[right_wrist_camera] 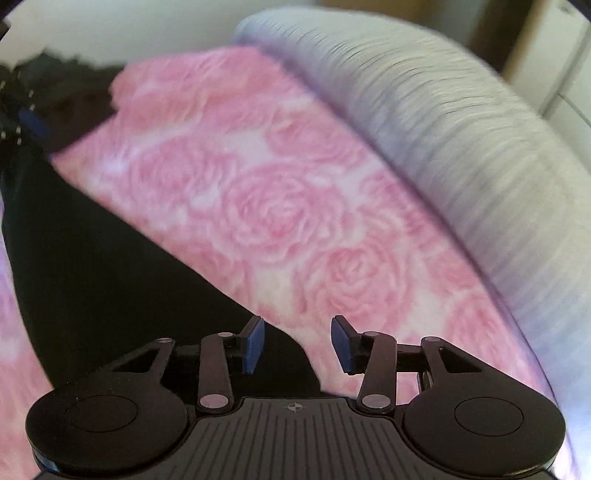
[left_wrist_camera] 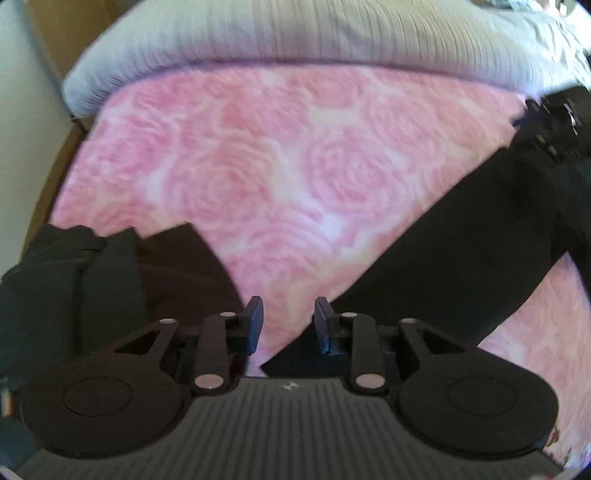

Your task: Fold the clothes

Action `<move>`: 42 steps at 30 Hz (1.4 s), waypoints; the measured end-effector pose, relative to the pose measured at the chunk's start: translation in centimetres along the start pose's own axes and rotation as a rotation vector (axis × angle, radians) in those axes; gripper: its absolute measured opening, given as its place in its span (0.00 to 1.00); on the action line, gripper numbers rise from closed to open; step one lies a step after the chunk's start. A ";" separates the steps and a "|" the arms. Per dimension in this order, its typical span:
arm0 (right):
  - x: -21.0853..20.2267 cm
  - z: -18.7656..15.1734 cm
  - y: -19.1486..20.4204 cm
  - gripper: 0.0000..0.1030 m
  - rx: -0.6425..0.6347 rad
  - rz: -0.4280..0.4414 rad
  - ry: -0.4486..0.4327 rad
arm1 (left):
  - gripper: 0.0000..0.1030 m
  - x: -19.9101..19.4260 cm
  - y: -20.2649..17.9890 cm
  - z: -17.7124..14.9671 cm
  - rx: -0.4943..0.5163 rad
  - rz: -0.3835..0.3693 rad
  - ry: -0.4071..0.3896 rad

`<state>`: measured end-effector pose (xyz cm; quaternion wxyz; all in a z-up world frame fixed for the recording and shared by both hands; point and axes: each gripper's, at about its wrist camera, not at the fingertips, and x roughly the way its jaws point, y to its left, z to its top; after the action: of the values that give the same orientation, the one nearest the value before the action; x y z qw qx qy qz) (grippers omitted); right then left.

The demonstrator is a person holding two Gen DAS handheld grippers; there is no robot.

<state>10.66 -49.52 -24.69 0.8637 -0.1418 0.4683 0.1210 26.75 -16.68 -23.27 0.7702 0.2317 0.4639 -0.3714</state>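
Garment [left_wrist_camera: 461, 240] is what matters here: a long black piece, prob. trousers or leggings, lying flat on the pink rose-print blanket [left_wrist_camera: 258, 166] of a bed, w/ a grey ribbed pillow [left_wrist_camera: 295, 33] beyond it. In the left wrist view its long axis runs diagonally, from just under and right of the left tool [left_wrist_camera: 288, 321] up and away to the far right, where the right tool shows at the frame edge, over the far end of the cloth. A second dark bunch of fabric [left_wrist_camera: 74, 280] sits close on that tool's left side; can't tell if it's the same garment or another piece. Left tool's jaws stand partly apart, nothing between the pads, only blanket and the cloth edge below. In the right wrist view the right tool [right_wrist_camera: 297, 343] is likewise parted and empty; the black strip [right_wrist_camera: 110, 258] runs from under its left finger away to the far left. So each tool hovers near one end of the strip, the cloth lying between them. Judgement: next grab wants both tools dropping onto their own ends, edge on the inner side of each, then carrying one end along the long axis to the other. Risk: pinching blanket pile along w/ thin cloth.
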 end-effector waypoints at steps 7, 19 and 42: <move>-5.3 -5.7 6.0 0.43 0.185 0.012 0.043 | 0.25 0.4 -2.8 -2.9 0.111 0.006 0.087; -11.6 -17.3 10.2 0.43 0.608 -0.091 0.223 | 0.25 1.0 -4.0 -4.2 0.161 0.068 0.116; -34.1 -43.5 17.2 0.49 0.740 -0.362 0.283 | 0.43 -11.0 -42.4 -13.5 0.646 -0.322 -0.057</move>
<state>-47.12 -51.67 -20.88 0.7908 0.0823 0.5615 -0.2293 -17.14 -29.43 -20.31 0.6015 0.3765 0.3315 -0.6217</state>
